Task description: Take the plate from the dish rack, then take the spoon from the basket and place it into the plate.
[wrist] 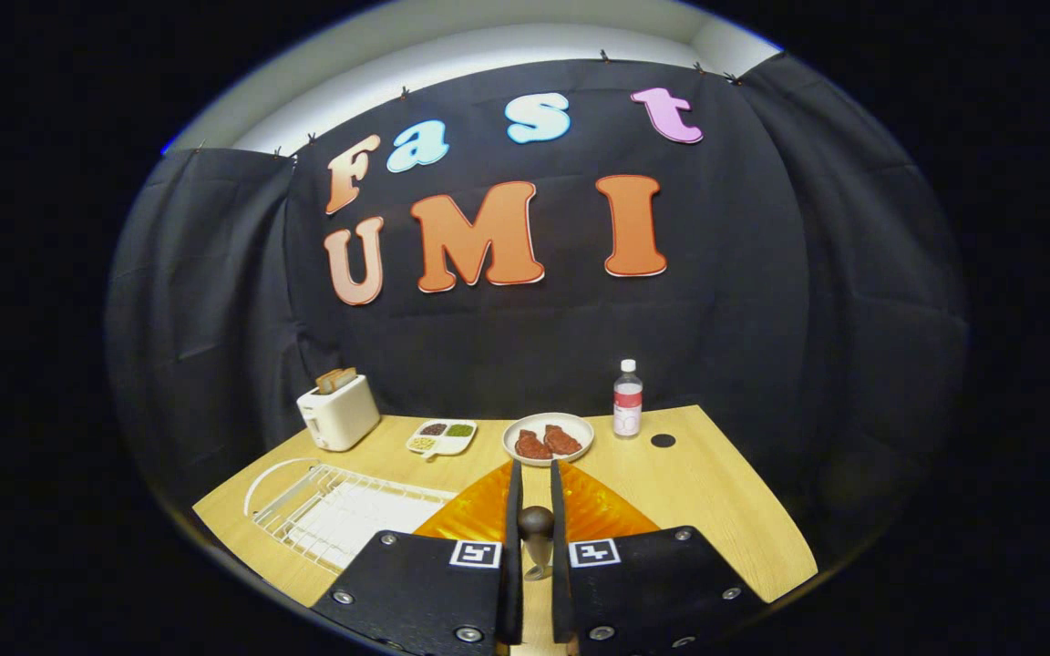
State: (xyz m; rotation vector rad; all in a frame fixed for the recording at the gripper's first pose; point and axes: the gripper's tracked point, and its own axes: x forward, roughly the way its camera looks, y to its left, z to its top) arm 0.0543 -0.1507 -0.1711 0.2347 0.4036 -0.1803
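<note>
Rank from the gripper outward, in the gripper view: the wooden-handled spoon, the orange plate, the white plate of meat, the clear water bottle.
1. Wooden-handled spoon, between the gripper fingers.
2. Orange plate, just beneath and ahead.
3. White plate of meat, beyond the fingertips.
4. Clear water bottle, farthest, back right.

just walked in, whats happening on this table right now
The hand-held gripper is shut on a spoon, gripping its dark handle, and holds it above an orange plate on the wooden table. The white dish rack sits beside the plate. The spoon is not yet in the plate.
</note>
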